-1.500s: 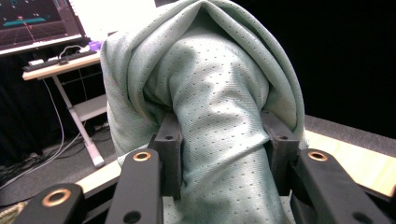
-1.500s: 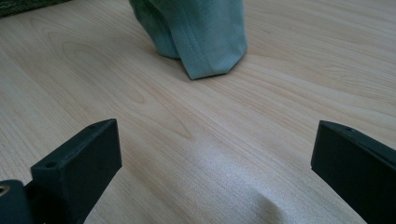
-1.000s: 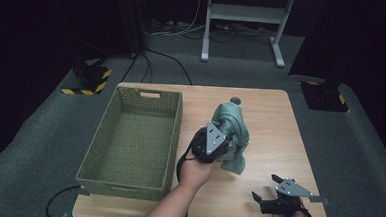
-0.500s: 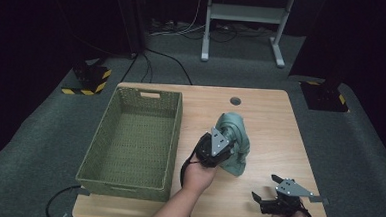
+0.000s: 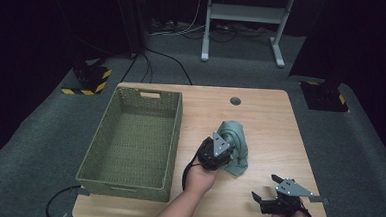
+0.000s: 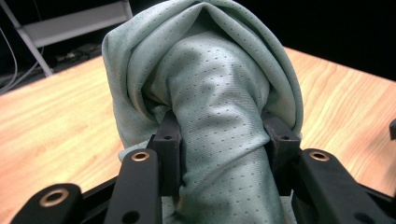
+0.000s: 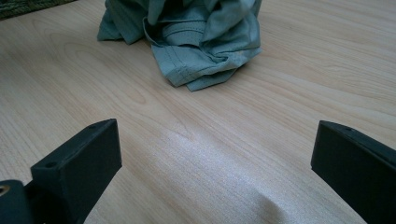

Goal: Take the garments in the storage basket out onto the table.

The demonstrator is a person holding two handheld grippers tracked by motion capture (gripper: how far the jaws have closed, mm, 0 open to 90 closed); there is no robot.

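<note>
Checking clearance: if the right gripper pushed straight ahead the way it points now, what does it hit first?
Probably the green cloth. The right gripper has its jaws wide open with bare table between and ahead, and the cloth's crumpled hem lies further along that line, slightly off centre. Depth is unclear, so it could skim past the edge.

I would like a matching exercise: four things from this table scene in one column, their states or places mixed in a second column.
1. left gripper
2. right gripper
3. basket
4. cloth

a. green, on the table's left side
b. jaws open over bare wood
c. bunched up, lower edge on the table
d. jaws shut on fabric

Pairs: 1-d, 2-b, 3-a, 4-c
</note>
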